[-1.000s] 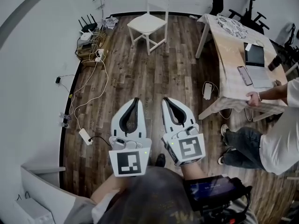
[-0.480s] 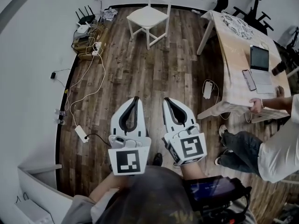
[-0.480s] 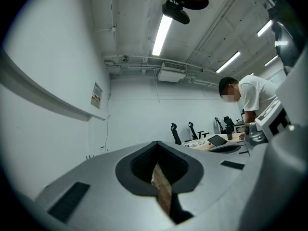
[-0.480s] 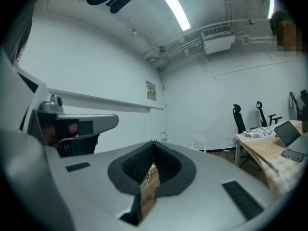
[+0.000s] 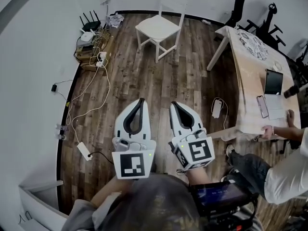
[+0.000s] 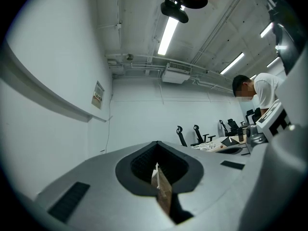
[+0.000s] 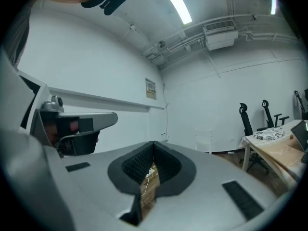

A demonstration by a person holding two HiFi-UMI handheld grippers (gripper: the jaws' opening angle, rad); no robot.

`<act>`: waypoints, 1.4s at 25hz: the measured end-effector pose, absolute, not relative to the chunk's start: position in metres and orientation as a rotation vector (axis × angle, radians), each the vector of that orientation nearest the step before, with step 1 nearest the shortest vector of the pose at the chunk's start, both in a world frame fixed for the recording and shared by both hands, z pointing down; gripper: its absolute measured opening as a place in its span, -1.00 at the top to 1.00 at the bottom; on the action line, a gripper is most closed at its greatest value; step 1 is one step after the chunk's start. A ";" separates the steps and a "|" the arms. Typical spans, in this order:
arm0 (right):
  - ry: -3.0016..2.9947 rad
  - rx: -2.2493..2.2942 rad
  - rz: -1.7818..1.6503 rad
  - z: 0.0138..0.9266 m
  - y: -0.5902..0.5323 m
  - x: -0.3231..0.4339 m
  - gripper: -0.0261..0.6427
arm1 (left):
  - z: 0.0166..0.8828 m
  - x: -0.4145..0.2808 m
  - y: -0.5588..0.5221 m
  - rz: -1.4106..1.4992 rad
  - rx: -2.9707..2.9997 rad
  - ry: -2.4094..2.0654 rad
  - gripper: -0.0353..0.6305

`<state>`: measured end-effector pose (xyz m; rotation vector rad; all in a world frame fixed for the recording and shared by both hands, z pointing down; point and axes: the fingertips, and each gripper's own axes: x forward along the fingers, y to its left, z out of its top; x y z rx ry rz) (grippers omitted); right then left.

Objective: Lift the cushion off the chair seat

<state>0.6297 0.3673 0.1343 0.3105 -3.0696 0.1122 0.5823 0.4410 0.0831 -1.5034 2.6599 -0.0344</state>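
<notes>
A white wooden chair (image 5: 161,28) stands far across the floor near the back wall. Its seat looks pale and flat, and I cannot tell a cushion apart from the seat at this distance. My left gripper (image 5: 140,101) and right gripper (image 5: 172,104) are held side by side, low in the head view, both pointing toward the chair and well short of it. Each is shut, tips together, with nothing between them. In the left gripper view the left gripper (image 6: 156,143) faces a white wall. The right gripper (image 7: 154,142) faces the small, distant chair (image 7: 203,141).
A wooden table (image 5: 248,76) with a laptop (image 5: 273,83) and a phone (image 5: 262,106) stands at the right, where a person (image 5: 284,172) sits. Routers and cables (image 5: 91,32) lie along the left wall, with a power strip (image 5: 84,150) nearer. Office chairs (image 5: 240,4) stand at the back.
The floor, table and seated person have shifted in the head view as I move with both grippers across the room toward the chair. Both grippers stay shut and side by side.
</notes>
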 end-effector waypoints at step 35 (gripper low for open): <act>-3.053 0.348 0.124 0.144 0.219 0.433 0.90 | 0.102 0.384 0.292 -0.099 -1.553 2.701 0.88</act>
